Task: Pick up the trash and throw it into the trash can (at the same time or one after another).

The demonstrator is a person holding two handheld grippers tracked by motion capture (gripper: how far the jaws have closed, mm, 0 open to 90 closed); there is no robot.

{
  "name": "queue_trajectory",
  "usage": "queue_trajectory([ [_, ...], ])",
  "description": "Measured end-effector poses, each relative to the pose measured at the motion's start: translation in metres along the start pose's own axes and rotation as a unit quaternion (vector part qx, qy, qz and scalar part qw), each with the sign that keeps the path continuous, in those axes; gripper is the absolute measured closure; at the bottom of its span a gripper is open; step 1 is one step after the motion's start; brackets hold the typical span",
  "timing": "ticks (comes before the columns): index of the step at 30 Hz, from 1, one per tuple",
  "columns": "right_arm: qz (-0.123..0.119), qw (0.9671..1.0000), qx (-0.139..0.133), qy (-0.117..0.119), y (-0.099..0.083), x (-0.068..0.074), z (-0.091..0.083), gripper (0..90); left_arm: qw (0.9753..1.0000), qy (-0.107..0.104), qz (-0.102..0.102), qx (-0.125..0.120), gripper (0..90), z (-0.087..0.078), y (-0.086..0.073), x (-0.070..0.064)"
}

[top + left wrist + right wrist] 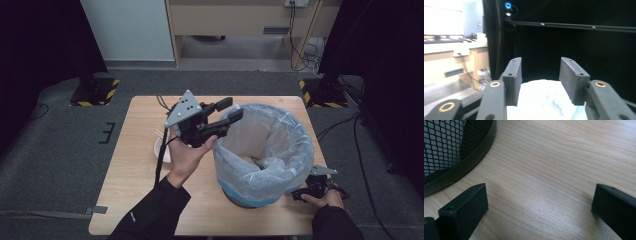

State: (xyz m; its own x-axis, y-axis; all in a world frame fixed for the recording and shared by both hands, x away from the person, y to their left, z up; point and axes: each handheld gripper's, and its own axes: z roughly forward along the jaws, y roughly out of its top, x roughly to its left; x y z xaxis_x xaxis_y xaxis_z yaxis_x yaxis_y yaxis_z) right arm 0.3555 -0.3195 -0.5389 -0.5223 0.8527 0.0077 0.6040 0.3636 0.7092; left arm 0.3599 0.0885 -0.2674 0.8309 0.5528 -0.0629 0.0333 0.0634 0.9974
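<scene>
A black mesh bin (260,197) lined with a white plastic bag (287,135) stands on the right half of the wooden table (130,200). My left gripper (231,108) is raised at the bin's left rim, jaws open and empty, pointing over the bag. In the left gripper view the open gripper (540,75) frames the white bag (541,100) below. My right gripper (310,192) rests low on the table at the bin's right base. The right gripper view has the open gripper (540,202) over bare wood (554,170), the bin's mesh wall (449,150) at its left.
A white bowl-like dish (161,150) with pale sticks lies on the table left of the bin, partly behind my left hand. Cables trail from the left gripper. Grey floor and black stands with hazard stripes (95,92) surround the table.
</scene>
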Motion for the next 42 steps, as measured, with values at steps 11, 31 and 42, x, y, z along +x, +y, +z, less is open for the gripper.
queue_trajectory([
  [11,0.0,1.0,0.0,0.0,0.0,0.0,0.0,0.8,0.9971,0.074,0.008,-0.012,39.1,-0.057,0.006,0.038],
  [31,0.0,1.0,0.0,0.0,0.0,0.0,0.0,0.8,0.9857,0.164,-0.009,0.04,32.6,-0.107,-0.041,0.085],
  [42,0.0,1.0,0.0,0.0,0.0,0.0,0.0,0.8,0.9758,0.201,-0.023,0.083,29.7,-0.113,-0.077,0.105],
])
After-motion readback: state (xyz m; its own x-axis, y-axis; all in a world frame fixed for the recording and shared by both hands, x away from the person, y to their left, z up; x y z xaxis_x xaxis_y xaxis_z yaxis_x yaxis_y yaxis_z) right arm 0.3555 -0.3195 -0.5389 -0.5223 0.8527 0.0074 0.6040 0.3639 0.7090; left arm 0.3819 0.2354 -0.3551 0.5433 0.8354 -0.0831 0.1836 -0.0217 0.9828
